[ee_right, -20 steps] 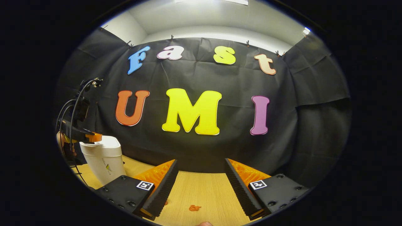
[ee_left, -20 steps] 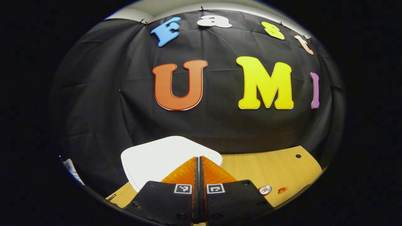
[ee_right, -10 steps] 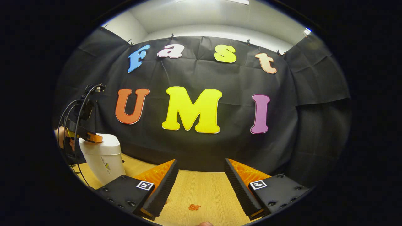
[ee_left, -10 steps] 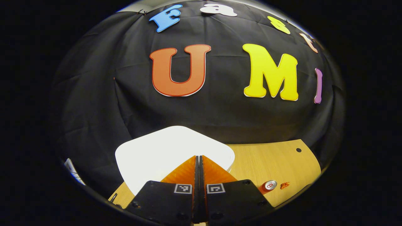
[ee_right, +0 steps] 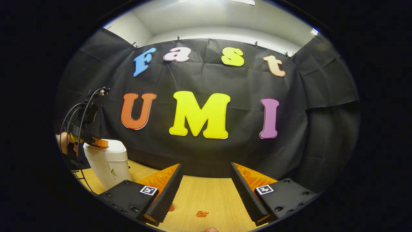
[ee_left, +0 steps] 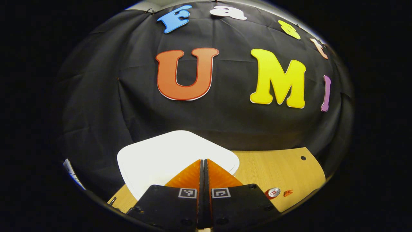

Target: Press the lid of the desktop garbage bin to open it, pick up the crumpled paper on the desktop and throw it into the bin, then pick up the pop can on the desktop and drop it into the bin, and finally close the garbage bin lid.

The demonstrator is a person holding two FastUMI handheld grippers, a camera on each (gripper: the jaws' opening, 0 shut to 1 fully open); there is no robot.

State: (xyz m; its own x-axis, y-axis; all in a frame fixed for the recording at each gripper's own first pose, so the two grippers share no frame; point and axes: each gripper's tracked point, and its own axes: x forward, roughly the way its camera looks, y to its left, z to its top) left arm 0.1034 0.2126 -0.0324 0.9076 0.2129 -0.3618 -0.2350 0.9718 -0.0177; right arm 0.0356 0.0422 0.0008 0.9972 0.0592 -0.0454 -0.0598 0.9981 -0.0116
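So the white desktop garbage bin [ee_right: 108,164] stands upright near the left end of the wooden desktop [ee_right: 206,196], close to the back edge by the black cloth wall. Its lid [ee_left: 161,158] is down and flat, so there's no seeing what's inside it.

The left gripper [ee_left: 203,161] has its two fingers pressed flat together with nothing between them, tips right over the near part of the lid. In the left gripper view I can't tell whether the tips are actually touching the lid or sitting just above it. In the right gripper view that same gripper sits at the bin's top left edge, right at lid level, with a hand [ee_right: 66,143] behind it and black cables looping up above it.

The right gripper [ee_right: 206,174] is spread wide, nothing in it, hovering over the middle of the desktop, well apart from the bin.

The pop can [ee_left: 273,192] is on the desktop toward the near edge, off to the right of the bin, top facing the left gripper's camera. Just beside it on its right is a small orange scrap [ee_left: 288,193], too small to identify. The right gripper view has an orange scrap [ee_right: 202,213] on the wood too, low between that gripper's fingers. There's a small dark hole [ee_left: 303,158] in the desktop near its far right corner.
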